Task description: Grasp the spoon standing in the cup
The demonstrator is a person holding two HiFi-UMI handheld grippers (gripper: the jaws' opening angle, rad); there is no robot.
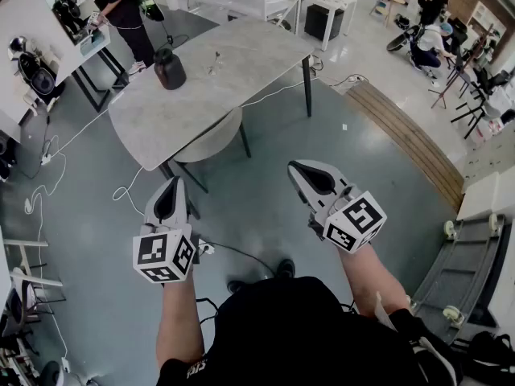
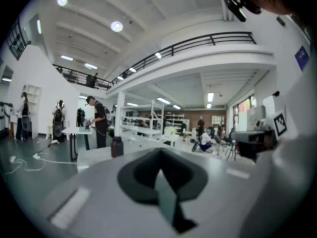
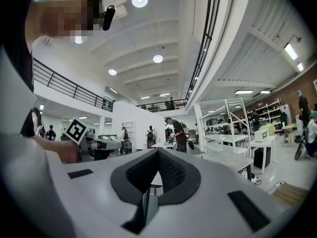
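This looks like the approach step. The left tongs [image 1: 175, 185] and right tongs [image 1: 294, 169] are both clenched on nothing, well short of the grey worktop [image 1: 257, 51]. The spoon [image 1: 216, 56] appears as a thin sliver in a small clear cup [image 1: 215, 68] near a dark jar [image 1: 170, 68], its long axis seemingly upright and handle up, though it is too small to be sure. Next, I judge, one pair must get closer, spread its jaws and close on the handle.
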